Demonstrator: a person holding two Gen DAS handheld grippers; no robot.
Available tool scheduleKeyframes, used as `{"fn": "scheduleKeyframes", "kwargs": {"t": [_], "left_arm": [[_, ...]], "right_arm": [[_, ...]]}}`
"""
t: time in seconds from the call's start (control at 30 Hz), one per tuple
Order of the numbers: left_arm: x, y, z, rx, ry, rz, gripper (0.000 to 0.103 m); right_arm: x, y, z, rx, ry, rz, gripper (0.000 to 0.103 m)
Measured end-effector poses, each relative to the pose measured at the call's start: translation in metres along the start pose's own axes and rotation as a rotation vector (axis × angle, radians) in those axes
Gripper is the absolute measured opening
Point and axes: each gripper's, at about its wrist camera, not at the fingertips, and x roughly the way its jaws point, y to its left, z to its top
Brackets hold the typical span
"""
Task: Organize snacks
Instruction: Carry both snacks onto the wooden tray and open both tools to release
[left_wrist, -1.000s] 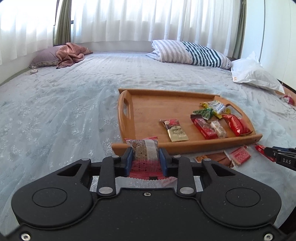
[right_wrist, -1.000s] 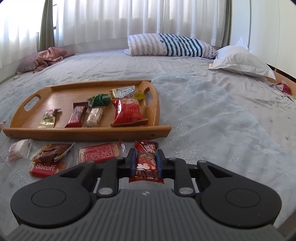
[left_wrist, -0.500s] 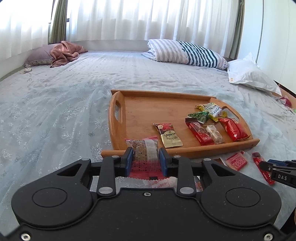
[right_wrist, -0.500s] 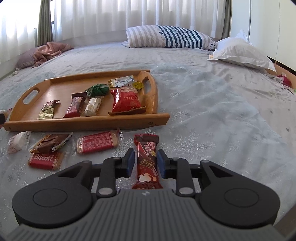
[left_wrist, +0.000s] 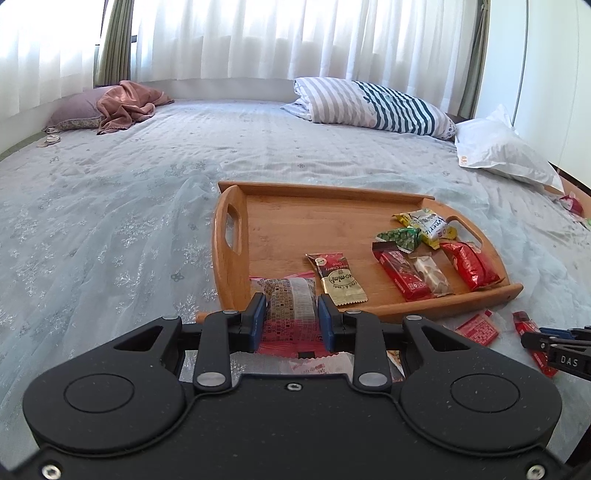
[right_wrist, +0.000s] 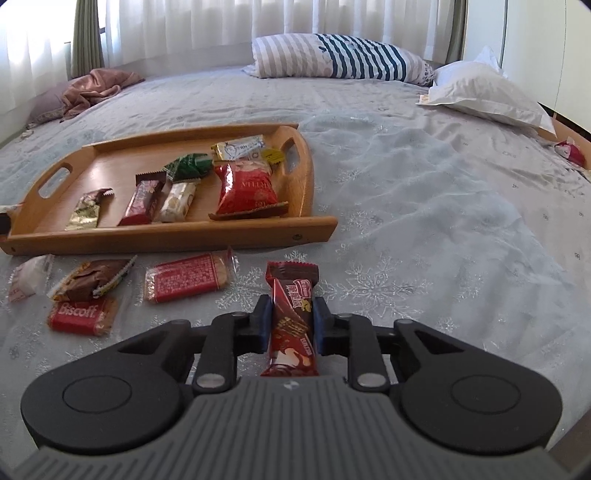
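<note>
In your left wrist view, a pale blue snowflake-print bedspread (left_wrist: 110, 221) fills the room up to white curtains (left_wrist: 258, 37), with one striped pillow (left_wrist: 369, 103) and one white pillow (left_wrist: 498, 151) at the far edge. Your left gripper (left_wrist: 291, 317) is clamped on a red-and-pink printed snack packet (left_wrist: 290, 306), its long axis running away from you towards the rectangular wooden handled tray (left_wrist: 229, 266), just at its near rim. Six snacks lie in that tray.

In your right wrist view, your right gripper (right_wrist: 291, 325) is clenched on a long red-and-brown chocolate bar wrapper (right_wrist: 291, 310), pointing lengthwise away from you, near the tray's (right_wrist: 317, 225) front corner. Four wrapped snacks lie on the bedspread to its left, among them a red Biscoff biscuit pack (right_wrist: 79, 315)
</note>
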Motion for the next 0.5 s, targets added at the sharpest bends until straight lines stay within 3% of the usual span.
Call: {"fn": "scheduleKeyframes", "kwargs": {"t": [0.2, 0.5], "left_arm": [[0.010, -0.001, 0.014, -0.004, -0.013, -0.006, 0.028], [0.037, 0.001, 0.037, -0.046, -0.024, 0.009, 0.028]], "right_arm": [[-0.023, 0.000, 0.021, 0.040, -0.056, 0.066, 0.027], [-0.014, 0.034, 0.067, 0.160, -0.177, 0.348, 0.027]]}}
